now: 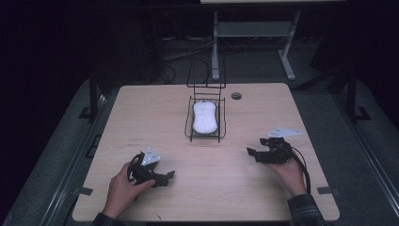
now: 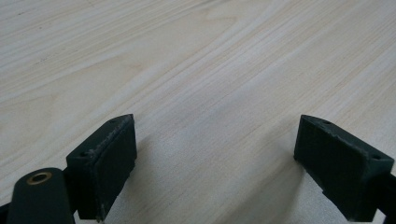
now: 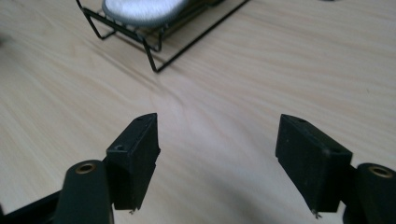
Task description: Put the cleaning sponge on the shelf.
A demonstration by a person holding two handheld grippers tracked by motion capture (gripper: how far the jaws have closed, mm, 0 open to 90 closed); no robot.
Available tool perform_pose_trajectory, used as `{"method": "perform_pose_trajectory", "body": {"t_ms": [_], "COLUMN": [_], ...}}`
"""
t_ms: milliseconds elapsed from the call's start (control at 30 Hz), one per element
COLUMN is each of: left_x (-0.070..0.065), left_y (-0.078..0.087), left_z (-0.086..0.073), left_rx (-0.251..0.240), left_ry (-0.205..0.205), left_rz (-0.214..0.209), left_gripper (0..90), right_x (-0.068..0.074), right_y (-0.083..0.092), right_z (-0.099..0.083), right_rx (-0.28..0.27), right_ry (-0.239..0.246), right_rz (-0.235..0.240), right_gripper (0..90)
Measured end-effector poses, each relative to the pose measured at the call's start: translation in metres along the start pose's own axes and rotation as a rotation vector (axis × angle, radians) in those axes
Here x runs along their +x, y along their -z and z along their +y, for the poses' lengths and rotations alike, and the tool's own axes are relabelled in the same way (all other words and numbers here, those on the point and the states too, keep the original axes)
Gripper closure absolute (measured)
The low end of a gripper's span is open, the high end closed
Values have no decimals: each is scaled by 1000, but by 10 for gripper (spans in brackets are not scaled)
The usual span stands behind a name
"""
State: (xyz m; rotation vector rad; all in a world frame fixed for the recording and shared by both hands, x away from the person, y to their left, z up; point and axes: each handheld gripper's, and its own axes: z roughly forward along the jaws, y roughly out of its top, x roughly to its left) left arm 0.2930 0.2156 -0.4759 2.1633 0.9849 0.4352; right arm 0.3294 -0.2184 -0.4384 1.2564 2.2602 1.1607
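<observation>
White, soft sponge (image 1: 204, 117) inside the black wire rack (image 1: 190, 123): light, squashy; we pinch its middle. Left gripper (image 1: 165, 177) and right gripper (image 1: 253, 153) gape empty.

Pale matt wood-grain table (image 1: 141, 117); on it a thin black wire rack (image 1: 221, 127) holding a white, rough-textured sponge (image 1: 204, 117); gripper pads (image 3: 135, 154) matt black.

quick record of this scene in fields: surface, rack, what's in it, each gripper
surface: pale wooden table
rack: black wire basket standing at the table's middle, far half
contents: white oblong sponge lying in the basket
left gripper: open, nothing between the jaws, low over the near left of the table
right gripper: open, nothing between the jaws, near right, apart from the basket
</observation>
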Motion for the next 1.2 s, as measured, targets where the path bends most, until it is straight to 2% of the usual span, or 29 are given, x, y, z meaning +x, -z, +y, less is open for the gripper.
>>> {"method": "perform_pose_trajectory", "body": {"t_ms": [67,233,367,500,567,733,867,1000,1100,1200], "left_x": [0,0,0,0,0,0,0,0,0,0], "left_y": [0,0,0,0,0,0,0,0,0,0], "left_z": [0,0,0,0,0,0,0,0,0,0], "left_rx": [-3,-2,-3,-3,-3,-3,-3,-3,-3,-5], "left_ry": [2,2,1,2,2,1,2,1,1,4], "left_rz": [1,0,0,1,0,1,0,1,1,1], "left_gripper": [123,123,122,123,123,123,123,123,123,123], "right_x": [-1,-2,-3,-2,-3,-5,-6,-6,-3,-2], "right_y": [4,7,12,17,19,26,31,32,30,30], "right_z": [-8,-26,-36,-45,-52,-66,-77,-82,-82,-82], "right_rx": [19,63,73,90,100,106,108,87,100,105], "right_ry": [-5,3,-22,-28,-27,-41,-44,-22,14,17], "right_rz": [-6,-58,-39,-55,-58,-67,-66,-79,-104,-105], "right_gripper": [277,229,161,126,80,33,31,28,25,21]}}
